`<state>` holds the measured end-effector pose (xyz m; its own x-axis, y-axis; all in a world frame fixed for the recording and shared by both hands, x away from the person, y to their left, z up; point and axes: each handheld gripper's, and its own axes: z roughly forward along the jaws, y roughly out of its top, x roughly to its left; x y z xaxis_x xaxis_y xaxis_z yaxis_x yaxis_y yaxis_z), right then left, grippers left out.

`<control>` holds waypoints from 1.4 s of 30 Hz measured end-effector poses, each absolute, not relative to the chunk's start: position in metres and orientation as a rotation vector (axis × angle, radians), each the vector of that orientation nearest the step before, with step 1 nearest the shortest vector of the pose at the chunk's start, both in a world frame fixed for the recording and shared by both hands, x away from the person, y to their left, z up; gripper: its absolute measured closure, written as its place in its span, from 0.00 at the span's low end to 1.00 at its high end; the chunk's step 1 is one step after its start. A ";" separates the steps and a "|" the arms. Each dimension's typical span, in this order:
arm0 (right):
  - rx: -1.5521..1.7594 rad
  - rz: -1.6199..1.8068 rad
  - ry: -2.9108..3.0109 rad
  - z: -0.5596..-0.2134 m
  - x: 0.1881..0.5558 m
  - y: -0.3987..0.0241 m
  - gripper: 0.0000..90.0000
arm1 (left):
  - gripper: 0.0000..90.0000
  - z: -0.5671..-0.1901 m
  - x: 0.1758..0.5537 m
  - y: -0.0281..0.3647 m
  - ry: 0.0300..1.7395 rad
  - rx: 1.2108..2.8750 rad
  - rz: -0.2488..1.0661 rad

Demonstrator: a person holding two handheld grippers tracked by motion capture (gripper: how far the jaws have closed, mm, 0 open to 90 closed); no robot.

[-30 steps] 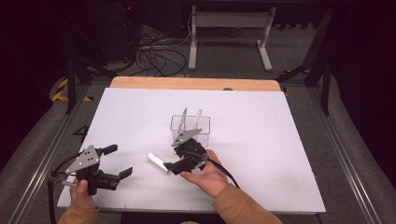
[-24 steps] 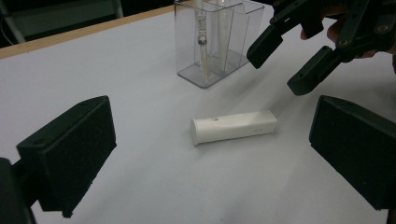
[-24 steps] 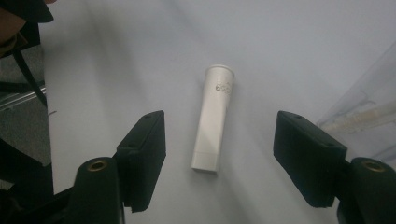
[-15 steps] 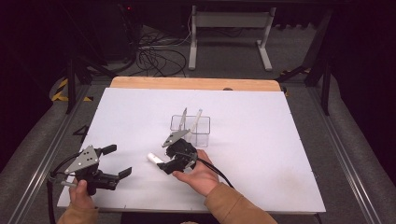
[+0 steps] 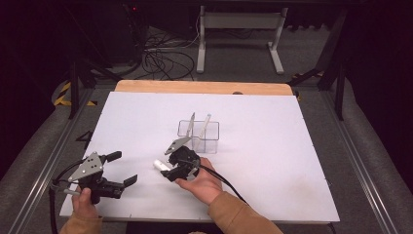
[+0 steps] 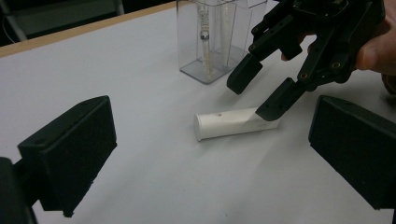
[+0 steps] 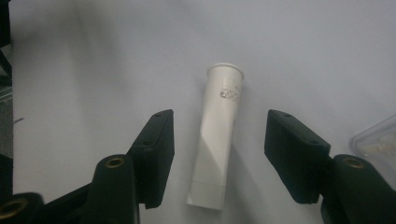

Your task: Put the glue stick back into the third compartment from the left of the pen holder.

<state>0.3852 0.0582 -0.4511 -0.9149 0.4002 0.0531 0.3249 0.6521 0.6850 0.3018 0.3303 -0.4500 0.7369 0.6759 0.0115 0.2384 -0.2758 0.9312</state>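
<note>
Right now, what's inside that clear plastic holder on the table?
The clear holder has two slim upright items: a grey one and a pale pen-like one. Their lower ends blur behind the walls.

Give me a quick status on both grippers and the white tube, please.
Right gripper astride the white tube, jaws just closing, not yet touching. Left gripper open, idle. Tube lies flat on the table; clear holder behind, nothing blocking.

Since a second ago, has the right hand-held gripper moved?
Yes. The right hand-held gripper has shifted left, away from the clear box, over the white tube, its jaws closing around it.
</note>
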 end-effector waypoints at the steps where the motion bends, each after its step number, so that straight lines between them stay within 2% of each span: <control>1: 0.603 1.109 2.767 -0.452 0.385 0.060 0.49 | 0.02 -0.450 0.302 0.330 0.710 1.845 0.500; 42: 0.626 1.016 2.719 -0.473 0.391 0.090 0.73 | 0.02 -0.452 0.303 0.327 0.711 1.860 0.505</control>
<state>0.3908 0.0903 -0.4728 -0.8968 0.4422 -0.0139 0.3248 0.6794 0.6580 0.3026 0.3274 -0.4522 0.7360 0.6767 0.0192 0.2418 -0.2893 0.9262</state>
